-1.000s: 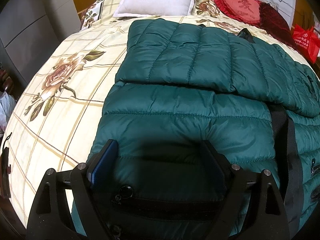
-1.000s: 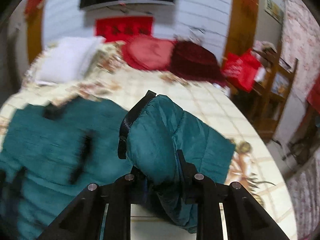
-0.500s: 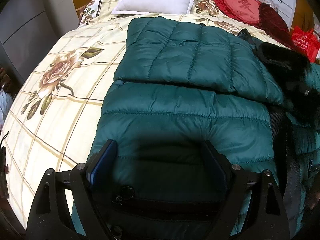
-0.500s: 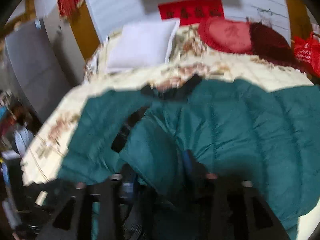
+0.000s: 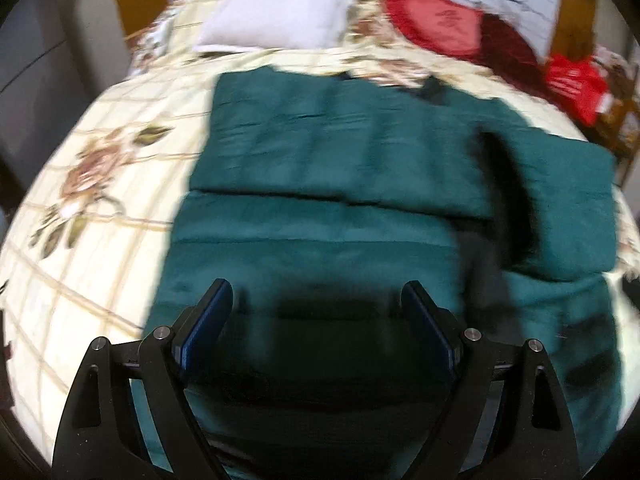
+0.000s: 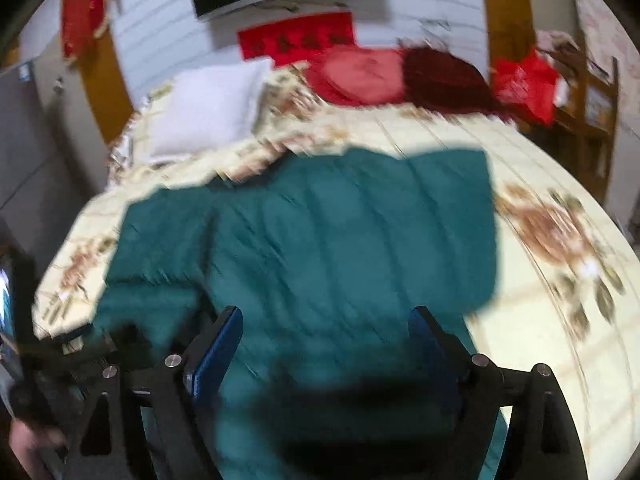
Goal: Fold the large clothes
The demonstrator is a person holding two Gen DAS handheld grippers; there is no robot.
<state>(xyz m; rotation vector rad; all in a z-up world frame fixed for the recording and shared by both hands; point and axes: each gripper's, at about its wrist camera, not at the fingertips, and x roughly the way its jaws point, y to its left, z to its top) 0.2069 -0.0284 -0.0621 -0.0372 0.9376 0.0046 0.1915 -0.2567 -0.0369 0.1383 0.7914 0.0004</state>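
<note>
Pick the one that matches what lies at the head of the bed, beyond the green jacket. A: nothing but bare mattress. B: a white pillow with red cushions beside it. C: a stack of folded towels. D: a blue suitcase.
B: past the green jacket, a white pillow lies on the floral bedspread with red cushions next to it.

A dark teal-green quilted jacket with black trim lies just ahead of the black left gripper, whose fingers carry blue pads. It lies on a cream bedspread checked with tan lines and printed with pinkish-brown roses and olive leaves. Beyond the jacket, further from the claw, are a white pillow, a round red cushion, a dark maroon cushion and a bright red bag.
</note>
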